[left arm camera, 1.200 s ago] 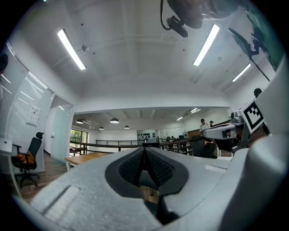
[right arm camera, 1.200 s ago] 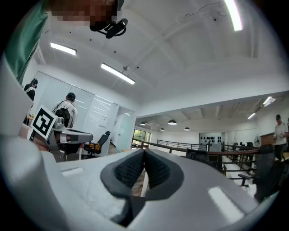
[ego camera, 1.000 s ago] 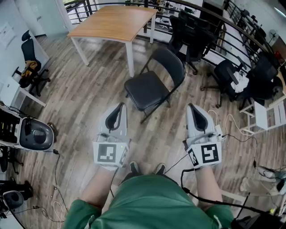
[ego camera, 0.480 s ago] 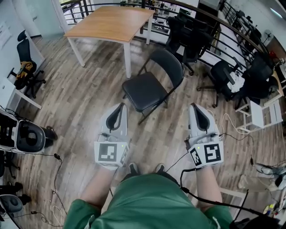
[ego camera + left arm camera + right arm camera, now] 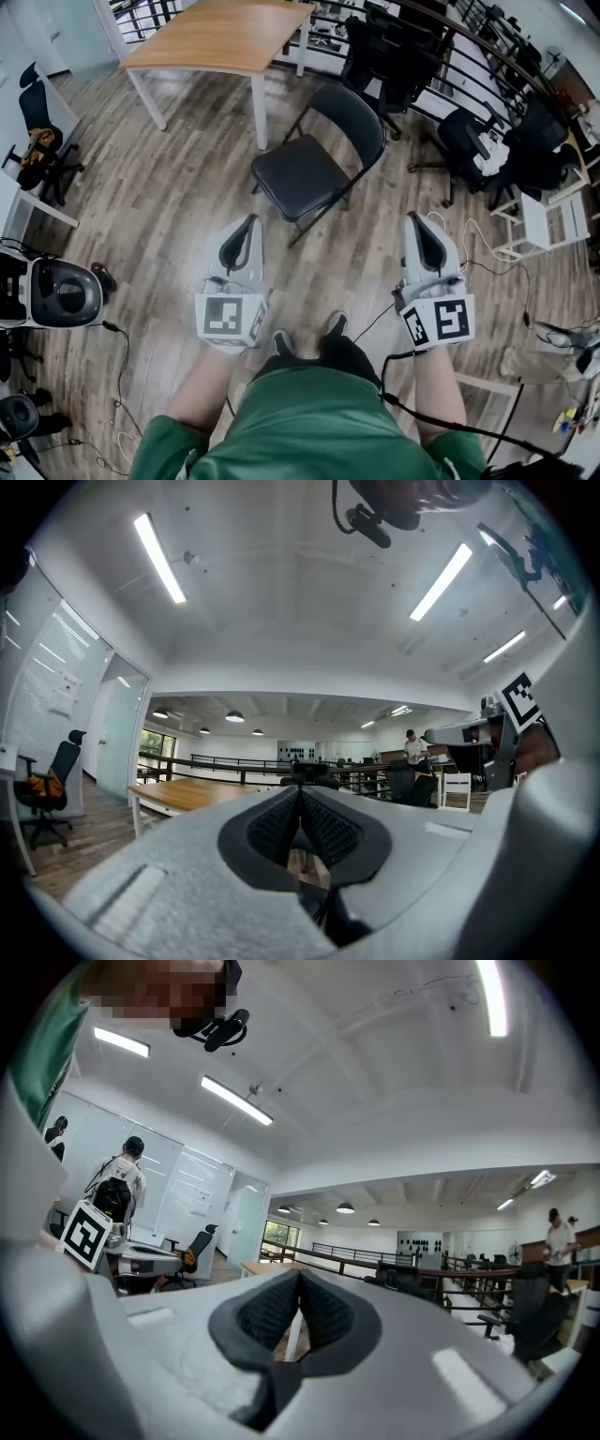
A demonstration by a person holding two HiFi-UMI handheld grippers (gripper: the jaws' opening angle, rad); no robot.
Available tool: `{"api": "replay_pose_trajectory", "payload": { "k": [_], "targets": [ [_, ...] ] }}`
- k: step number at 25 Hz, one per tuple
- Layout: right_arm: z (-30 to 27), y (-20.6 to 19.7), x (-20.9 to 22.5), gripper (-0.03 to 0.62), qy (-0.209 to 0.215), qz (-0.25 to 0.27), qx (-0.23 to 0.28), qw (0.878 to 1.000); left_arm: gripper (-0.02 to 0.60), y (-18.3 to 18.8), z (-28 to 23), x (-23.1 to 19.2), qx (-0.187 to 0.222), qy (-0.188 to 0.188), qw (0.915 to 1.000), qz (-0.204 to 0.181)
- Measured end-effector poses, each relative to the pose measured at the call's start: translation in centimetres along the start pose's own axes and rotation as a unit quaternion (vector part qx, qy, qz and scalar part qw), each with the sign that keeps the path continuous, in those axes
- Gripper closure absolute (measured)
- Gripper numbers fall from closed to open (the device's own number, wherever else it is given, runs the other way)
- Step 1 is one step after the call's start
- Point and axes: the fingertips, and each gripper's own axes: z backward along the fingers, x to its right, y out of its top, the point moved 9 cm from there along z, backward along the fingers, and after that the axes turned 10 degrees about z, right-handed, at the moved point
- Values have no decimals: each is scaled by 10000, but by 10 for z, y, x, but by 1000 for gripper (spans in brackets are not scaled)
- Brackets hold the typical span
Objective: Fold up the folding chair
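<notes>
A black folding chair [image 5: 314, 169] stands unfolded on the wood floor ahead of me, its seat toward me and its backrest at the upper right. My left gripper [image 5: 251, 223] is held level below and left of the seat, shut and empty. My right gripper [image 5: 415, 221] is level to the chair's lower right, also shut on nothing. Neither touches the chair. In the left gripper view the gripper's [image 5: 299, 792] pads meet, with the chair's top edge [image 5: 309, 771] just above them. The right gripper view shows its gripper [image 5: 300, 1277] closed in the same way.
A wooden table [image 5: 216, 37] with white legs stands just behind the chair. Black office chairs [image 5: 394, 56] line a railing at the back and right. Cables [image 5: 487, 267] trail over the floor at right. A round machine [image 5: 56, 291] sits at left. My feet [image 5: 305, 337] are below the grippers.
The view has shifted so the chair and table sit slightly higher and left in frame. Both grippers remain shut, the left one a little lower, the right one slightly further right.
</notes>
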Motion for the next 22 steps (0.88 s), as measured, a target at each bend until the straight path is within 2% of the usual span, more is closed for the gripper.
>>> {"api": "replay_pose_trajectory", "payload": {
  "k": [9, 22],
  "targets": [
    [-28, -52, 38, 591, 129, -437, -113, 9989, 569, -49, -38, 5, -445, 350, 9984, 89],
    [-92, -120, 153, 591, 572, -814, -191, 9949, 569, -97, -125, 46, -926, 1079, 9889, 421]
  ]
}}
